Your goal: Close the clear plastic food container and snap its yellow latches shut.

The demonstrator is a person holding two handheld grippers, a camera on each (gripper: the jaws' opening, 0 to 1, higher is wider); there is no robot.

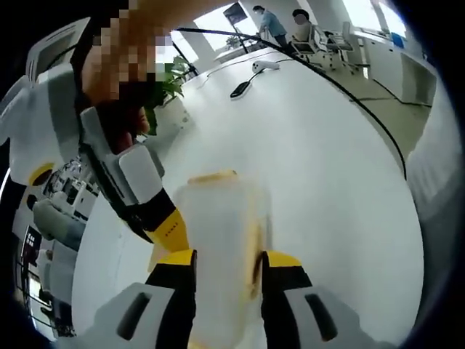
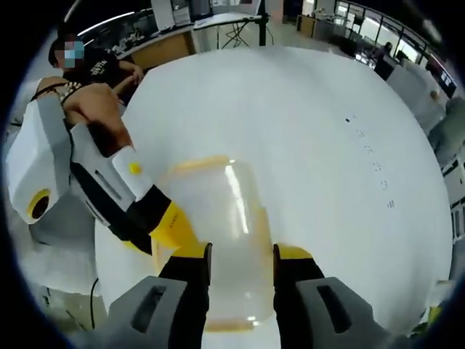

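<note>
Jaws of the left gripper (image 1: 229, 269), black with yellow tips, stand either side of the clear plastic food container (image 1: 218, 240) with yellow latches, pressed against its walls and gripping it. In the right gripper view, the right gripper (image 2: 242, 263) likewise clamps the near end of the container (image 2: 214, 233), which rests on the round white worktop (image 2: 320, 145). The other gripper enters each view from the left, its yellow tip touching the container's side. Wide bare worktop lies beyond and to the right; its curved edge runs well apart from the container. A black cable (image 1: 349, 94) and a dark handset (image 1: 241, 89) lie far off.
</note>
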